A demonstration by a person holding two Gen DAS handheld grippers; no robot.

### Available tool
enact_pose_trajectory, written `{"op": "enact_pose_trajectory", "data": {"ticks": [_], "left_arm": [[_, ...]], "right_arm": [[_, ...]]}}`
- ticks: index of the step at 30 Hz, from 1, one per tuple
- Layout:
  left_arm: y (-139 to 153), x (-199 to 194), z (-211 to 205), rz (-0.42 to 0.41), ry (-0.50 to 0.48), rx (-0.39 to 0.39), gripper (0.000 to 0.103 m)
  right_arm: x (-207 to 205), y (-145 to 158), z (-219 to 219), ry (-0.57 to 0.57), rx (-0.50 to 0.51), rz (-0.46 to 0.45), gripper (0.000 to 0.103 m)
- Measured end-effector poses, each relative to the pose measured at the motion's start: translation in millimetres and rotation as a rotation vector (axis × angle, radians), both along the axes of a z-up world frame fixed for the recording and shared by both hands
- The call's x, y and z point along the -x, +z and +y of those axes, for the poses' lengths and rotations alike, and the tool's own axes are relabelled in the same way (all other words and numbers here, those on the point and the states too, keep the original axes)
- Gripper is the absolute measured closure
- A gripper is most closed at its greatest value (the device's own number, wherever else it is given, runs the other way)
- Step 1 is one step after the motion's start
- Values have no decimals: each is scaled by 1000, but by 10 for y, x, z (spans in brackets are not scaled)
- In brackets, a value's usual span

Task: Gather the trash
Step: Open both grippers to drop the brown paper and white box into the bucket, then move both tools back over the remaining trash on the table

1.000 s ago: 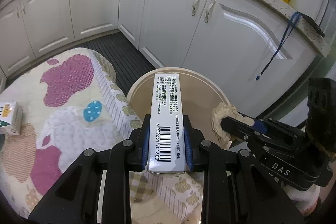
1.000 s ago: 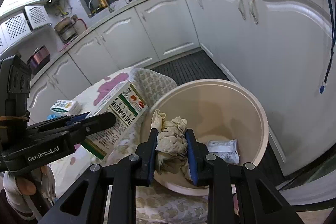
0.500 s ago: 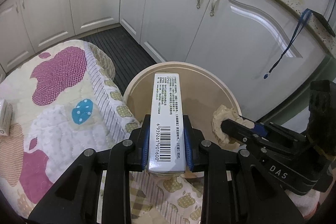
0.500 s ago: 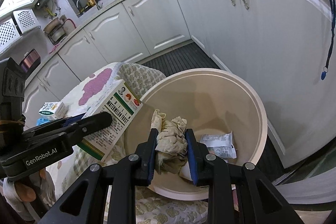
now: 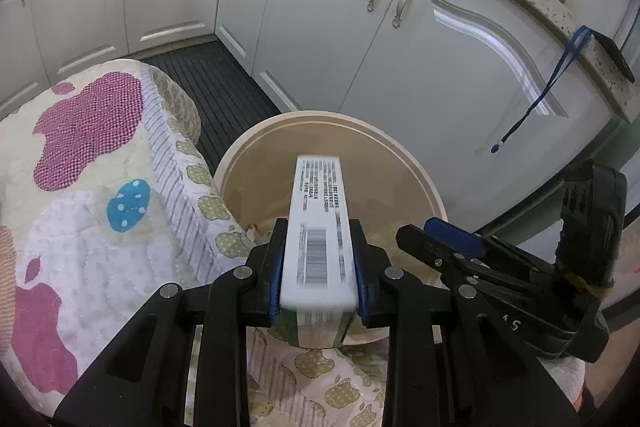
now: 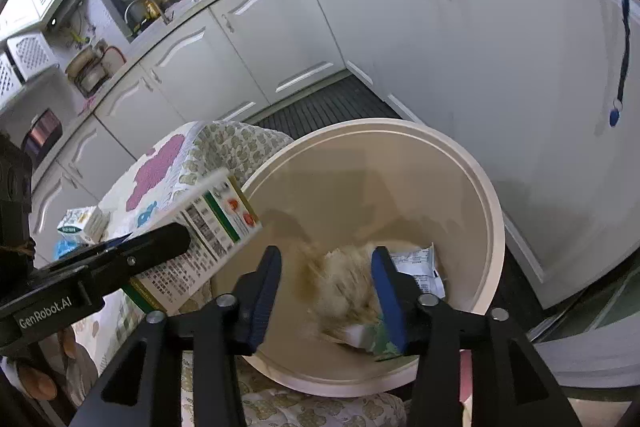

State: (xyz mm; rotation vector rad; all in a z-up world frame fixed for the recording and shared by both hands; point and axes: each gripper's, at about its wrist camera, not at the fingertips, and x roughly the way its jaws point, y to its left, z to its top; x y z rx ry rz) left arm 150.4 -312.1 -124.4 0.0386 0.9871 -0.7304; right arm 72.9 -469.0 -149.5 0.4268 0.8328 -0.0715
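Cardboard carton, white, long, barcoded (image 5: 318, 231): light, stiff, best gripped across narrow sides; clamped in left gripper (image 5: 318, 273) over round beige plastic bin (image 5: 430, 187). Crumpled beige tissue wad (image 6: 348, 279): soft, weightless; dropping blurred into bin between right gripper (image 6: 326, 291) jaws, now opening, previously pinched shut.

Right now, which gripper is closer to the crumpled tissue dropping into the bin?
The right. The right gripper has its fingers opening around the crumpled tissue over the bin. The left gripper is off to one side, clamping the box.
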Motion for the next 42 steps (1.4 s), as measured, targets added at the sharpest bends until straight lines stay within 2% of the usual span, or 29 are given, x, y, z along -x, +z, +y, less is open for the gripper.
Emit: {"op": "enact_pose_trajectory", "data": {"ticks": [1,3,5,20,31,33,34,37,42], "left_arm": [[-7,2,-1,2,0,-1,74],[-20,8,12,8,5,4,62],[-32,17,31,16,8,11,57],[80,155,217,-32,29,-2,57],[214,290,680,-64,91,12,56],[226,312,806,-64,108,13,53],[232,324,887,-64,118,14,51],[255,357,1157,-65,151,10,49],[290,395,1629,-74,208,-1,48]], "right_arm": [[9,3,-3,-3,3,0,57],[24,16,-6,-4,7,-2,56],[39,27,-7,-1,3,-4,56],[63,95,168,42,3,-7,56],[16,288,532,116,24,-37,55],[-4,322,607,136,25,-45,55],[-14,338,659,148,24,-47,54],[-53,373,807,181,17,-56,39],[-150,405,1135,261,13,-64,38]]}}
